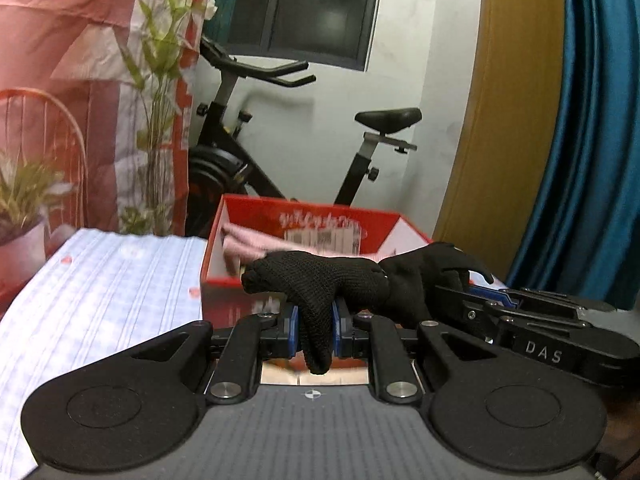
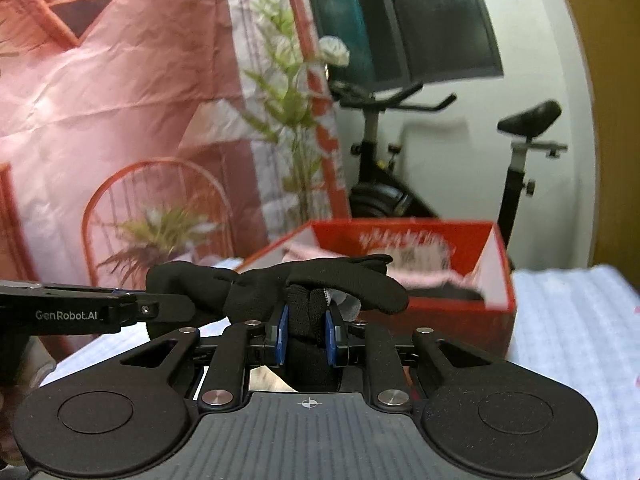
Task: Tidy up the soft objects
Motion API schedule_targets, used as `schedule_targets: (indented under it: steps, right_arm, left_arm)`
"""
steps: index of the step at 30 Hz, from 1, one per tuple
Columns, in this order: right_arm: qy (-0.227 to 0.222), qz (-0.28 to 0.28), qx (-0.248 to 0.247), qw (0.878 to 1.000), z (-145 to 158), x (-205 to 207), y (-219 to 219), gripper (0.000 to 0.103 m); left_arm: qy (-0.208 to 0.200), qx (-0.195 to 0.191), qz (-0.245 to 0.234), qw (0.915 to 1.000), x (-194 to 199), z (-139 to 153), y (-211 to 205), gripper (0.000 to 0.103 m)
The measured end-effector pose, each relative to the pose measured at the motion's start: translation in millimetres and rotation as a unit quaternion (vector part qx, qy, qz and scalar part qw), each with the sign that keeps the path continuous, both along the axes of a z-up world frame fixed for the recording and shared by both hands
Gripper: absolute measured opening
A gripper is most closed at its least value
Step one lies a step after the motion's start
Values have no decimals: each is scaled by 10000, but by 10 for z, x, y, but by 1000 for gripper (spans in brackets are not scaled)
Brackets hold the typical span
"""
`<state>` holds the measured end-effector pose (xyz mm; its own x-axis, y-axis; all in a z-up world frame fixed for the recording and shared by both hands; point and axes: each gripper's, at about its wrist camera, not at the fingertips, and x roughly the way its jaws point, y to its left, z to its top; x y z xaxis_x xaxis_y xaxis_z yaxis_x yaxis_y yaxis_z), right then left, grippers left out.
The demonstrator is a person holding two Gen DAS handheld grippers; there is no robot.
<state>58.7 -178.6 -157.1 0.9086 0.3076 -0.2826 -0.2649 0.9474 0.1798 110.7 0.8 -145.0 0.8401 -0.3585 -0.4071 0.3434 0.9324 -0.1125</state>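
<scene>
A black knit glove [image 1: 320, 280] hangs stretched between my two grippers above the table. My left gripper [image 1: 315, 328] is shut on one end of it; the glove [image 2: 280, 284] shows in the right wrist view too, where my right gripper [image 2: 307, 330] is shut on its other end. Each gripper shows in the other's view, the right one [image 1: 472, 296] on the right and the left one [image 2: 132, 302] on the left. Behind the glove stands an open red box [image 1: 304, 208] with pink cloth [image 1: 248, 242] inside; the box [image 2: 496, 276] sits ahead on the right.
The table carries a white-blue striped cloth [image 1: 100, 280]. A black exercise bike [image 1: 248, 160] stands behind the box. Potted plants [image 1: 24, 196] and a pink printed backdrop [image 2: 100, 100] are at the left. A blue curtain [image 1: 592, 140] hangs at the right.
</scene>
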Motion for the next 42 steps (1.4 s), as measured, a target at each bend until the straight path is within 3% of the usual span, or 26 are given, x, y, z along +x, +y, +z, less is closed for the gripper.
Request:
schedule_targets:
  steps: [9, 16, 26, 31, 37, 42]
  right_arm:
    - [-249, -114, -189, 9994, 201, 431, -48, 17]
    - [-203, -262, -239, 9992, 187, 796, -144, 17]
    - [325, -577, -134, 9977, -40, 1382, -188, 17]
    - [624, -622, -424, 9952, -137, 1672, -83, 17]
    - [1072, -818, -193, 9907, -210, 1920, -166, 17]
    - [1216, -797, -412, 9885, -281, 1955, -194, 17]
  left_arm:
    - [-195, 229, -24, 9995, 356, 167, -122, 17]
    - [-150, 380, -84, 9991, 726, 152, -283, 17]
    - [125, 659, -111, 9977, 1255, 66, -407, 17]
    - [301, 850, -140, 9958, 1537, -58, -453, 17]
    - [634, 826, -325, 9940, 1825, -178, -476, 17]
    - [818, 818, -421, 9924, 1864, -321, -496, 18]
